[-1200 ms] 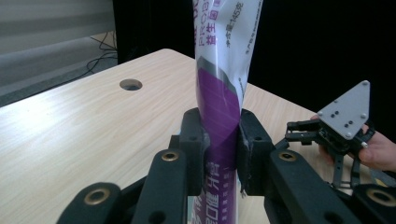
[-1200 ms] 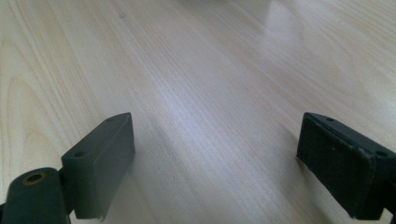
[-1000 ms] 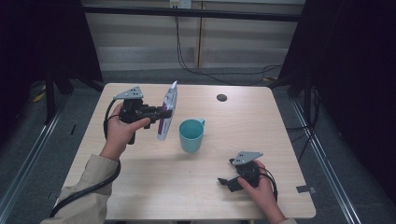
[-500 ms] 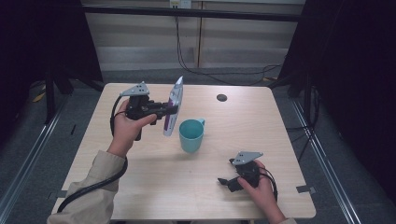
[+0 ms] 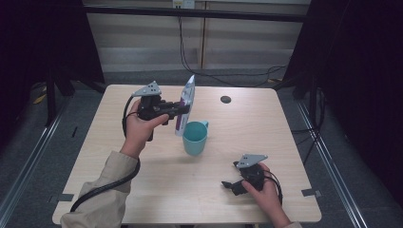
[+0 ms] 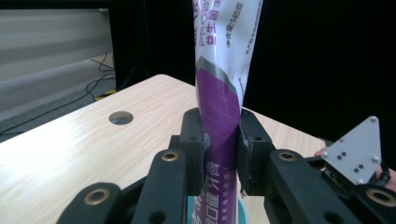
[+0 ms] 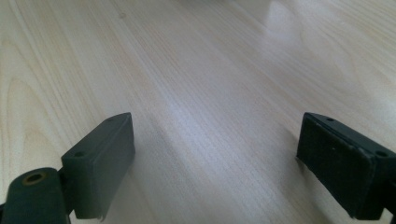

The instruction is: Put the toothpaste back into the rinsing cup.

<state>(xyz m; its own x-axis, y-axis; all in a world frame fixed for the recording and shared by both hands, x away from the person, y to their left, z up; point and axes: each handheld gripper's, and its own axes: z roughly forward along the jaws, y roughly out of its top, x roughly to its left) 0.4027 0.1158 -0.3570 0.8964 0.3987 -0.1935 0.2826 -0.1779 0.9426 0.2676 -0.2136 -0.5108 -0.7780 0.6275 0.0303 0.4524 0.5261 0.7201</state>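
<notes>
Before me, pale wooden table (image 5: 119,142) on grey floor (image 5: 28,156), black curtains (image 5: 361,71) either side, cables (image 5: 228,76) behind.

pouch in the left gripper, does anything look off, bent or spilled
The purple and white pouch is pinched in the left gripper, creased where the jaws squeeze it. It hangs tilted beside the teal cup, its lower end near the rim. No spill shows on the table.
</notes>
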